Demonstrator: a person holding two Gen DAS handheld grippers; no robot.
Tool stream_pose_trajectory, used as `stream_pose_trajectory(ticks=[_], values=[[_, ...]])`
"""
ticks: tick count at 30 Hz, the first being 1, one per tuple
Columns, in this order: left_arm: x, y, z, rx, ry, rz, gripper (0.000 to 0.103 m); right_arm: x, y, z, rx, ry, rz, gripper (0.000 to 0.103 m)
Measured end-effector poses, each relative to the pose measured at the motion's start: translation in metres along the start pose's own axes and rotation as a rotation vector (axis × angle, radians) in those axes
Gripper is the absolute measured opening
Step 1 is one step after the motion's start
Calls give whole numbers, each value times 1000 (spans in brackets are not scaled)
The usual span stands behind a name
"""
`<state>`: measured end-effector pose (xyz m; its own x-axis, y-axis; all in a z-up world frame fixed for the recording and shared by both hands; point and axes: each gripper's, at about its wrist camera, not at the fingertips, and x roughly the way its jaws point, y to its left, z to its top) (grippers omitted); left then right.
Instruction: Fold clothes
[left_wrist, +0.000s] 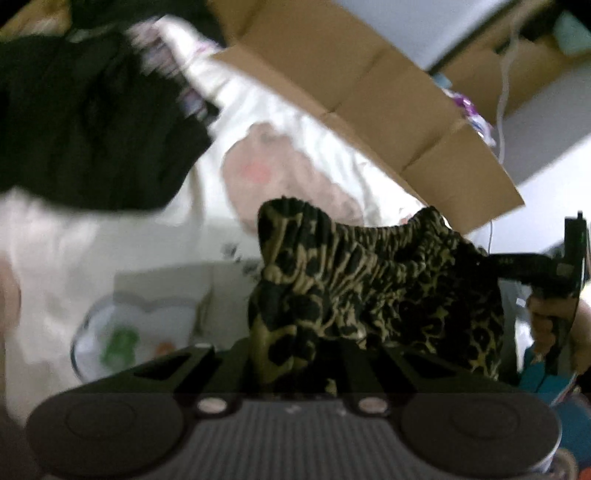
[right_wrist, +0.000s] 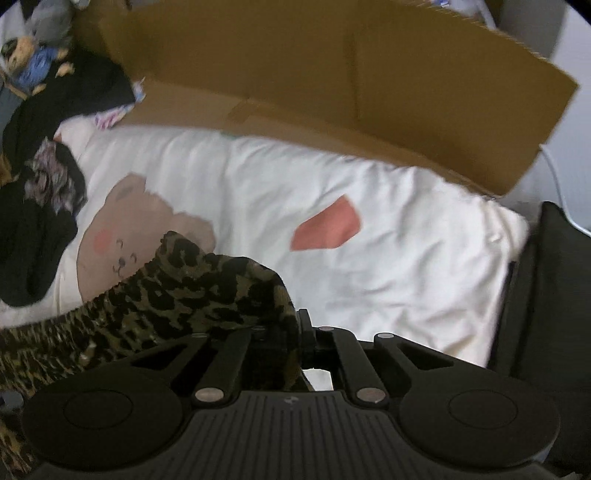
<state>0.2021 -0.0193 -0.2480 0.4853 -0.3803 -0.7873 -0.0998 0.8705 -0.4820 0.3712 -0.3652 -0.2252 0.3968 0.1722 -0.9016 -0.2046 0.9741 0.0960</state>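
A leopard-print garment (left_wrist: 369, 280) with a gathered elastic band hangs between both grippers above a white bedspread. My left gripper (left_wrist: 295, 354) is shut on one end of it; the cloth hides the fingertips. The right gripper (left_wrist: 524, 269) shows at the right of the left wrist view, holding the other end. In the right wrist view my right gripper (right_wrist: 291, 332) is shut on the leopard-print garment (right_wrist: 177, 295), which trails off to the lower left.
A white bedspread (right_wrist: 369, 221) with a bear print lies below. An open cardboard box (right_wrist: 332, 74) stands behind it. A pile of black clothes (right_wrist: 37, 221) lies at the left, with a soft toy (right_wrist: 29, 62) beyond. A black object (right_wrist: 546, 288) stands at the right.
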Motion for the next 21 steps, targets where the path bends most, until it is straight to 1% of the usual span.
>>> stream_pose_trajectory(ticks=[3,5,11,14,17,21], values=[[5,-11,23,60,7,2,5,-11,-13,0,14,-24,-8,2],[14,-22,41,124,2,11,5,-16,-24,-1,41,-32,-20,2],[57,-51,89,242,31,20,6,-20,-52,-8,109,-40,-62,2],[79,-63,99,334,31,11,6,-16,-64,-15,140,-37,-76,2],[102,-69,103,383,55,10,6,-4,-76,-24,152,-8,-96,2],[129,-70,101,413,92,7,7,9,-85,-38,148,26,-126,2]])
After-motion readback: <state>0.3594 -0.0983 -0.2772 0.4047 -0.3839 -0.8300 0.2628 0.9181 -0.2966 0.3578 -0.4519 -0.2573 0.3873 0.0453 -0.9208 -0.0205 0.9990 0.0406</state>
